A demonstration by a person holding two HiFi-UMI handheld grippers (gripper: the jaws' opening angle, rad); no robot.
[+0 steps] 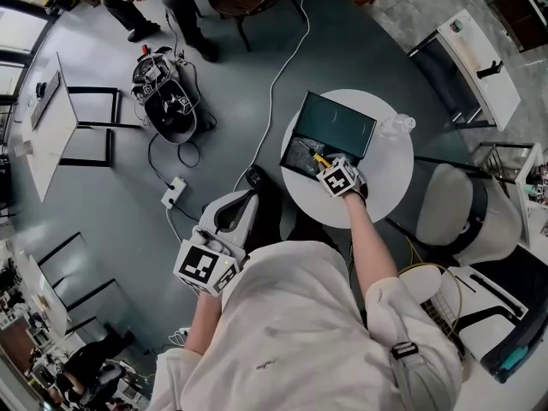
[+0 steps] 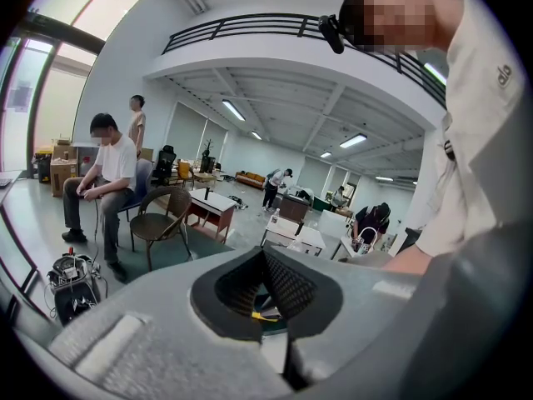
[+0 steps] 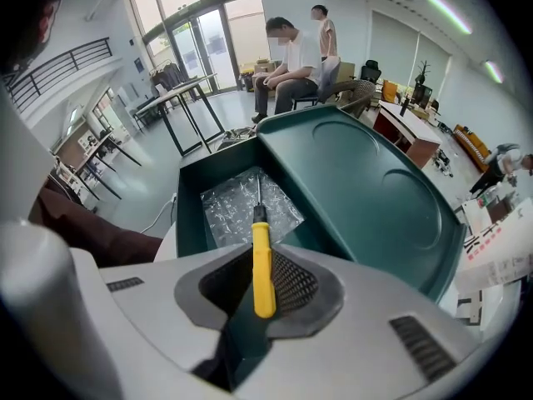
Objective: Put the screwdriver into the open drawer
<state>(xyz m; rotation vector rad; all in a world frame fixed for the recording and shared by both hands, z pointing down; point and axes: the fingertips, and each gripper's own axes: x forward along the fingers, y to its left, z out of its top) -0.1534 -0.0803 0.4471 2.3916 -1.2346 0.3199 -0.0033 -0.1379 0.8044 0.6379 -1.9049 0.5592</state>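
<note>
Right up close, our right gripper (image 3: 260, 288) has its pads pinched on the yellow handle of the screwdriver (image 3: 262, 261), blade poised over the open drawer (image 3: 190, 192) and its crinkly plastic liner (image 3: 237, 211). The danger: if we let go too near the front wall, it may bounce out onto the table (image 1: 390, 191) (a slim handle can swivel too). Our left gripper (image 2: 266, 294) hangs low, jaws together, empty.

screwdriver (image 3: 263, 269) is showing a yellow handle, dark shaft | drawer (image 3: 358, 182) is showing dark green | bubble wrap (image 3: 233, 208) inside the drawer is glinting clear-silver | worktop (image 1: 396, 176) under the drawer is showing white | right tongs (image 3: 258, 286) are showing grey, black cross-hatched pads | marker cube (image 1: 338, 178) is showing black-and-white squares
</note>
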